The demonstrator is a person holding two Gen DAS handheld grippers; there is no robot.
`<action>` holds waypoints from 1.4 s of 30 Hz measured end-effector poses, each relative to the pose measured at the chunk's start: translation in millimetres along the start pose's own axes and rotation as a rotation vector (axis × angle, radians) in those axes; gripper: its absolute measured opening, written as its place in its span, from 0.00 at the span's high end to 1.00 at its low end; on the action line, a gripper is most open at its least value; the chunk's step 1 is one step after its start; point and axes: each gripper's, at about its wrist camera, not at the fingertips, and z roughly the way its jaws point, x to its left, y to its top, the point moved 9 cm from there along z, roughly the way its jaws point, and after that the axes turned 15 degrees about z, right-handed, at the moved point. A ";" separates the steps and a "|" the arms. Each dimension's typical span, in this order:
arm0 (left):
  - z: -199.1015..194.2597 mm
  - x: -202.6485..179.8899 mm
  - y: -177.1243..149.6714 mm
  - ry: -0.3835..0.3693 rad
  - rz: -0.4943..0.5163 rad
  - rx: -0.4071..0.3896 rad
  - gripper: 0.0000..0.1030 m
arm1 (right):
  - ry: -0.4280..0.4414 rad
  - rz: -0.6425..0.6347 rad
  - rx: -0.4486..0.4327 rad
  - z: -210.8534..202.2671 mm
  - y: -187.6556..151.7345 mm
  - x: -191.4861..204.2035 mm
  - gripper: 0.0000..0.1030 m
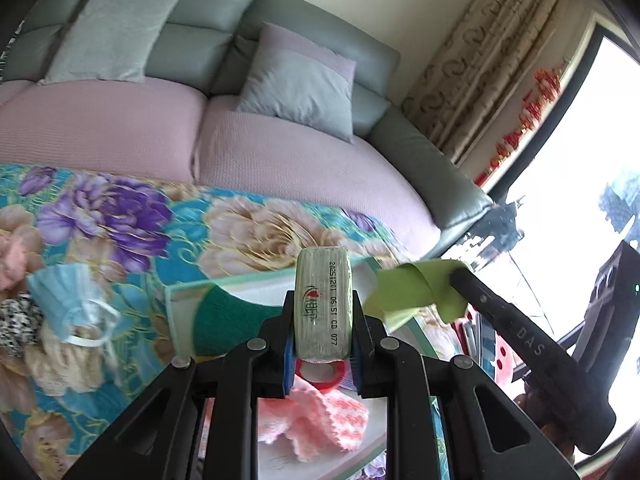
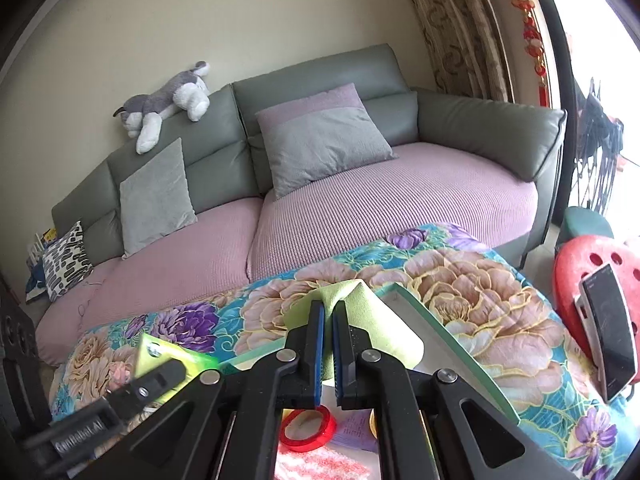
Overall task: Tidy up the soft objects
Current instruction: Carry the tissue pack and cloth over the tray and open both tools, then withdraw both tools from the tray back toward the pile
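A green tissue pack (image 1: 323, 304) is pinched upright between the fingers of the left gripper (image 1: 322, 322), printed date code facing the camera. A lime-green cloth (image 2: 356, 320) is clamped by the right gripper (image 2: 327, 330), fingers pressed nearly together on a fold, the rest draped ahead of the tips. Both grippers are pitched downward over a shallow green-rimmed tray (image 2: 448, 332) on a floral-covered table (image 1: 120, 216).

Below the fingers in both views: a red tape roll (image 2: 306, 424) and a pink knitted cloth (image 1: 320, 416) — each partly hidden by the gripper bodies. A purple item beside the roll cannot be identified.

Left view only: a blue face mask (image 1: 72, 300) and other fabrics left of the fingers, blurred; the right gripper's arm at right, holding the lime cloth.

Right view only: a plush dog (image 2: 168, 100) on the sofa (image 2: 360, 208) back, a phone (image 2: 608, 324) against a red stool (image 2: 576, 264).
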 end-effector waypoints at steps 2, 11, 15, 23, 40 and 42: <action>11.6 -9.7 -6.5 -0.026 0.011 0.016 0.78 | -0.010 0.010 0.022 9.9 -5.0 -5.2 0.96; 58.9 -8.8 -44.0 -0.027 0.004 0.149 0.78 | -0.170 0.019 0.165 56.0 -38.5 -44.4 0.96; 67.0 1.2 -55.2 0.001 -0.017 0.194 0.78 | -0.191 0.036 0.197 59.5 -43.5 -54.0 0.93; 64.9 10.5 -53.7 0.020 -0.037 0.210 0.53 | -0.228 0.021 0.216 57.5 -42.9 -55.8 0.50; 37.3 66.4 -44.1 0.343 -0.005 0.188 0.05 | -0.317 -0.045 0.186 50.9 -36.4 -57.7 0.00; 32.6 76.2 -43.3 0.433 0.032 0.193 0.05 | -0.325 -0.049 0.179 48.7 -34.4 -58.3 0.00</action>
